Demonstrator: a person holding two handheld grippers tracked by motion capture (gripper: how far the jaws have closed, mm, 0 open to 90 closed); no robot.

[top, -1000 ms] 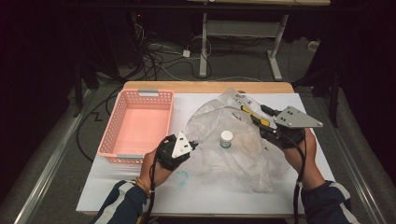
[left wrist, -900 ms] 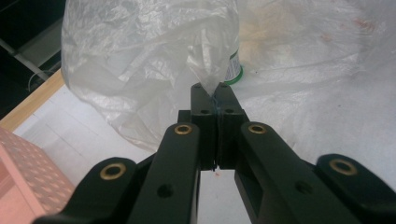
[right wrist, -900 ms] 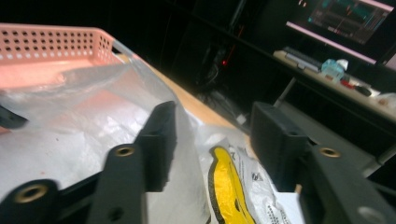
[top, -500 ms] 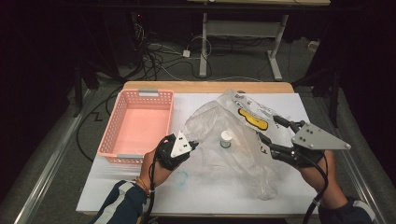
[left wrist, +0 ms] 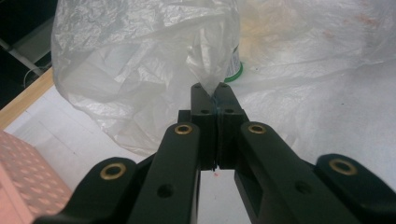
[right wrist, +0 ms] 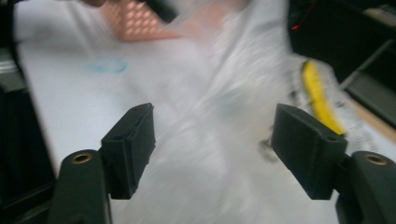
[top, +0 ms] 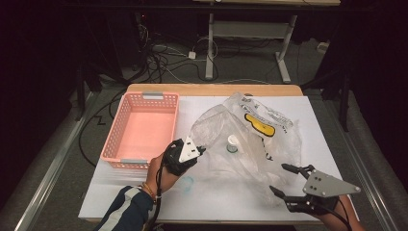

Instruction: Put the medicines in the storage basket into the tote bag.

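Pinching a fold of the bag (top: pixel 240 139), my left gripper (top: pixel 198 150) has its jaws pressed together on the thin film; the left gripper view shows the plastic (left wrist: pixel 154 60) rising in a peak straight out of the closed tips. My right gripper (top: pixel 287 179) sits near the table's front right corner with its jaws spread wide and nothing between them; they have just been opening, and the bag lies beyond them, not touched by the pads.

The bag is clear, crumpled, and spread across the middle and right of the white table (top: pixel 221 202). Its long axis runs from the pinched corner at left toward the far right, where a printed patch with a yellow mark (top: pixel 260 125) lies. A small bottle (top: pixel 232 143) with a white cap stands inside the bag, near its middle.

The high view gives the layout: a pink basket (top: pixel 144 130) stands left of the bag, just beside my left hand, and a faint blue ring (top: pixel 186 183) marks the table in front of that hand. The left gripper view adds the bottle's green base (left wrist: pixel 235 72) behind the peak. The right gripper view is blurred; it shows the bag (right wrist: pixel 219 140) ahead of its open jaws and the yellow mark (right wrist: pixel 317 98) to one side.

Open room lies along the table's front edge between my two hands. The bag's right edge nears the table's right edge.
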